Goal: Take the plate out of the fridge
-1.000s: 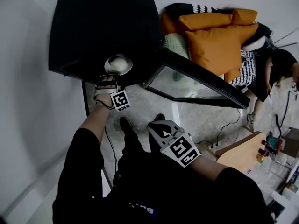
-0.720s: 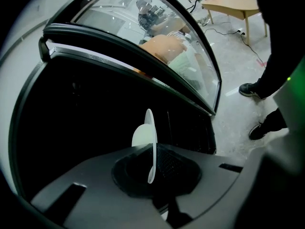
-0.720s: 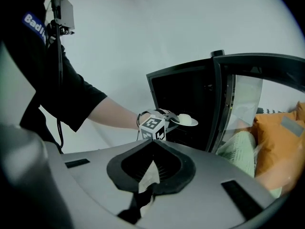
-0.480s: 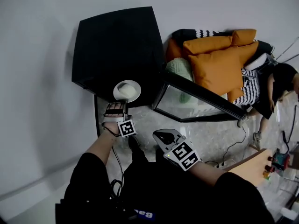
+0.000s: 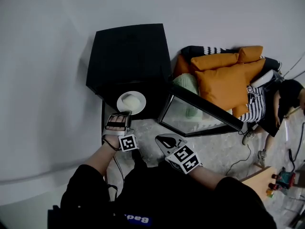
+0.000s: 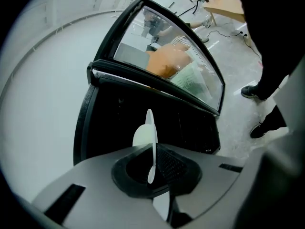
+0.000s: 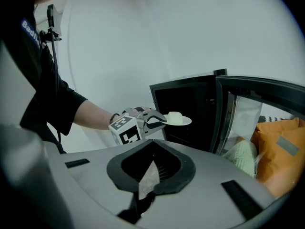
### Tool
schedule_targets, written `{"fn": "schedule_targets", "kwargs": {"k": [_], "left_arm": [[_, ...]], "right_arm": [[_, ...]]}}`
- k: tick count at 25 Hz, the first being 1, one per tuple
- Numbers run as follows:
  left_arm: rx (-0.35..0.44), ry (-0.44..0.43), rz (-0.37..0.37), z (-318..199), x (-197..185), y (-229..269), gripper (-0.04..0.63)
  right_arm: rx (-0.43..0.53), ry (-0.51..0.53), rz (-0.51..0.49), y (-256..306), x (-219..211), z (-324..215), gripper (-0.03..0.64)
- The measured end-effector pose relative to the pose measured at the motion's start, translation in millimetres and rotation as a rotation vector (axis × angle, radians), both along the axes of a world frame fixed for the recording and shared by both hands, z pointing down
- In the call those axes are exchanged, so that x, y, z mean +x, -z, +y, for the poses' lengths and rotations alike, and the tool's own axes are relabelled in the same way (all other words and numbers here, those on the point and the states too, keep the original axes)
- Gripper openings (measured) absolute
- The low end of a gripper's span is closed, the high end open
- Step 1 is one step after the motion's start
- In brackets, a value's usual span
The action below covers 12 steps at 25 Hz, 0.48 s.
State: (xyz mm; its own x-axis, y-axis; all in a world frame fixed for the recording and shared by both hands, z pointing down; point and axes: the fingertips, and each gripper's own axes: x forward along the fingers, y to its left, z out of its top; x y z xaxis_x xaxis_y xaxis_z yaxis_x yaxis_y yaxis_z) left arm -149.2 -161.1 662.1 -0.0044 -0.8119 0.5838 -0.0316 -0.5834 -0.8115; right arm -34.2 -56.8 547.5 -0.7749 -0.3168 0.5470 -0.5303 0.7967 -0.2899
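My left hand-held gripper (image 5: 125, 116) clamps the plate (image 5: 131, 102) before the open fridge (image 5: 128, 56). At its 3 o'clock, my right hand-held gripper (image 5: 162, 138) hangs closed and empty.

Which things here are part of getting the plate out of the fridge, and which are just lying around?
Job: plate, left gripper holding it, fridge, open fridge door.
Lying about: orange cushions, green cushion, wooden table.
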Motion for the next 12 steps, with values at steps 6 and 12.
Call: {"fn": "schedule_targets", "kwargs": {"k": [6, 12], "left_arm": [[0.088, -0.023, 0.008, 9.5, 3.5, 53.3, 0.017], [0.119, -0.051, 0.035, 25.7, 12.8, 104.2, 0.017]], "right_arm": [[0.021, -0.020, -0.031, 8.8, 6.2, -13.8, 0.009], [0.039, -0.041, -0.057, 15.1, 11.7, -26.9, 0.009]]}}
